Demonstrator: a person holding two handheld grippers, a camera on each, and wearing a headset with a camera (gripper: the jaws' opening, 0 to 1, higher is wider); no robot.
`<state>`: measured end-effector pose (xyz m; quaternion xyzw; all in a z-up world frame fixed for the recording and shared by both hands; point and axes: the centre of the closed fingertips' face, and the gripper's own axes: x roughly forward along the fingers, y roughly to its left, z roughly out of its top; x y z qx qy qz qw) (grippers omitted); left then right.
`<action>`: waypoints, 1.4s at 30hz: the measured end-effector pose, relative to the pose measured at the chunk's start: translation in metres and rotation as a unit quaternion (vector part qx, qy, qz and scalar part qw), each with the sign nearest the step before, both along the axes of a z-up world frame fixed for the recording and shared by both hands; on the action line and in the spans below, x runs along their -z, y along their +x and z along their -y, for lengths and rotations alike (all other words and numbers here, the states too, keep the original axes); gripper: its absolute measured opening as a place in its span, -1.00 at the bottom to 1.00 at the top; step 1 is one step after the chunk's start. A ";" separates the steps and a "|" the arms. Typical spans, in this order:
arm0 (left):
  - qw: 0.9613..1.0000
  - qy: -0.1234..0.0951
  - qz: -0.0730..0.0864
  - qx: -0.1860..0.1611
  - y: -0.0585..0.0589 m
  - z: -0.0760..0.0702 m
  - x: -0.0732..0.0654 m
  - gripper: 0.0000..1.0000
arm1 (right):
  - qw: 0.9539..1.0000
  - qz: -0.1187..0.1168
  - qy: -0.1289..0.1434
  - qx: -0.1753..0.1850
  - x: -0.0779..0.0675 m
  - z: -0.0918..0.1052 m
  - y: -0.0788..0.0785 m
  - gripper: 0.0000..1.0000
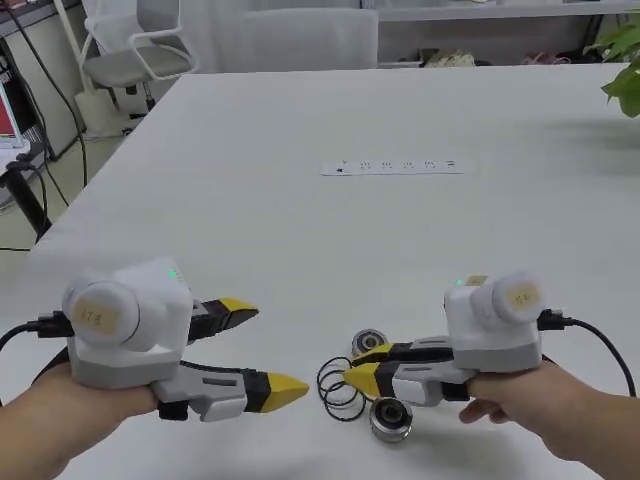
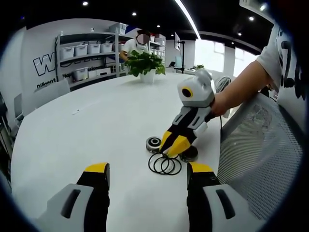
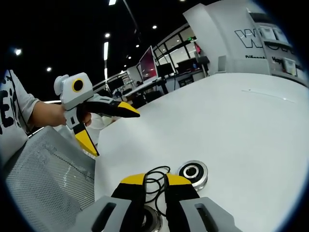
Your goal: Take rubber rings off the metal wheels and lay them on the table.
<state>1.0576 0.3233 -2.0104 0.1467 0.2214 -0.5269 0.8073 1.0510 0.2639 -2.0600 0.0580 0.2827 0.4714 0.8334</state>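
Left tool (image 1: 275, 349): jaws spread wide with nothing between them, over bare table (image 1: 300, 220), well apart from the work.
Right tool (image 1: 358, 380): jaws drawn close with a thin gap, tips at the edge of the rings. I cannot tell whether they nip a ring.
Rings (image 1: 340, 392): a few thin black loops, overlapping and flat on the table, between the two wheels.
Far wheel (image 1: 370, 343): lying flat just beyond the rings.
Near wheel (image 1: 390, 418): beside the rings on the person's side, partly under the right tool.
Key relation: the rings lie straight ahead of the right tool's tips, which point across toward the left tool. The left tool faces the pile from the other side, so the right is much the nearer.
Axis: the loops are round and flat, so no long side. A grip would likely have to take the thin wire from above.
Left gripper view: shows the right tool head-on, its two yellow tips close together at the pile.
Right gripper view: shows a loop running into the gap between its own jaws, which the head view hides.
Progress: probably several rings off. Whether either wheel carries another is too small to tell.
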 end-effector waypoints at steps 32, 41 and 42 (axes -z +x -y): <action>1.000 -0.004 -0.002 -0.005 -0.004 -0.005 -0.011 0.25 | 0.998 0.027 0.035 0.039 -0.042 0.020 0.011 -0.59; 1.000 -0.010 0.003 -0.007 -0.005 -0.005 -0.022 0.26 | 0.996 0.040 0.044 0.060 -0.058 0.035 0.012 -0.45; 1.000 -0.011 0.004 -0.007 -0.004 -0.005 -0.023 0.26 | 0.996 0.040 0.045 0.063 -0.060 0.038 0.012 -0.44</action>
